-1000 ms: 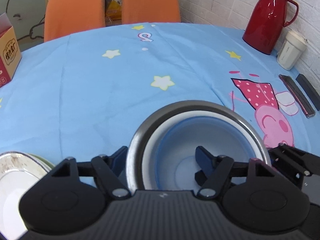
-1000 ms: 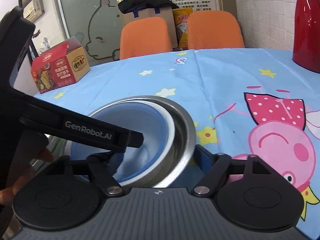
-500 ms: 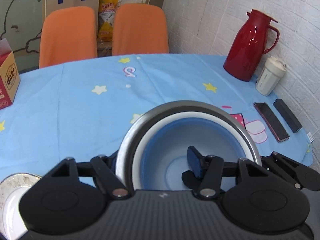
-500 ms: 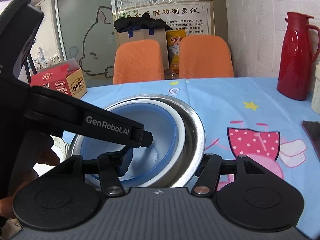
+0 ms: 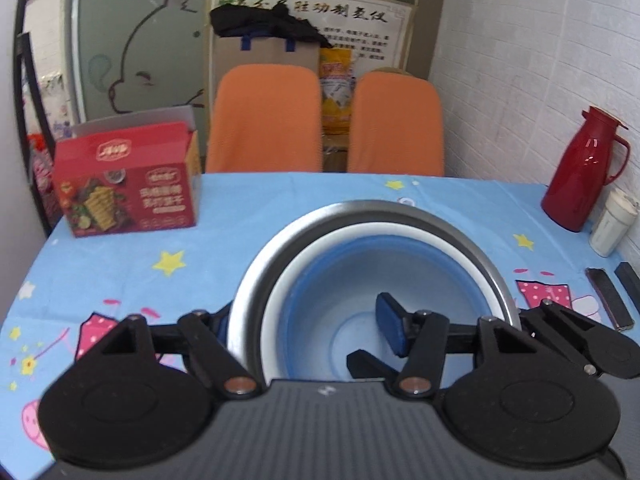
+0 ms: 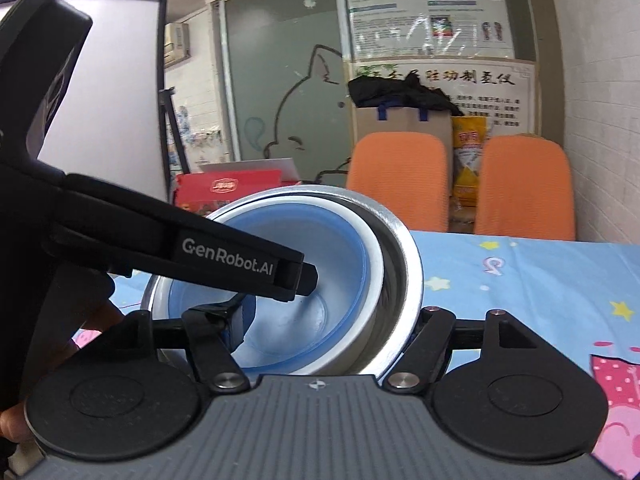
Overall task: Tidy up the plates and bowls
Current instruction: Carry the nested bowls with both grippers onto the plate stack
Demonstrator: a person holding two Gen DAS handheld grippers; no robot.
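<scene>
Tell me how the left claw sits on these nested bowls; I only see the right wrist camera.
Observer: The left claw straddles the wall: one finger is inside the blue bowl and the other is outside the steel bowl.
Operator: What's off to my right?
Observer: A red thermos stands there, with a white cup beside it.
Operator: Anything nearer than those?
Observer: Two dark flat items lie side by side, nearer than the cup.
</scene>
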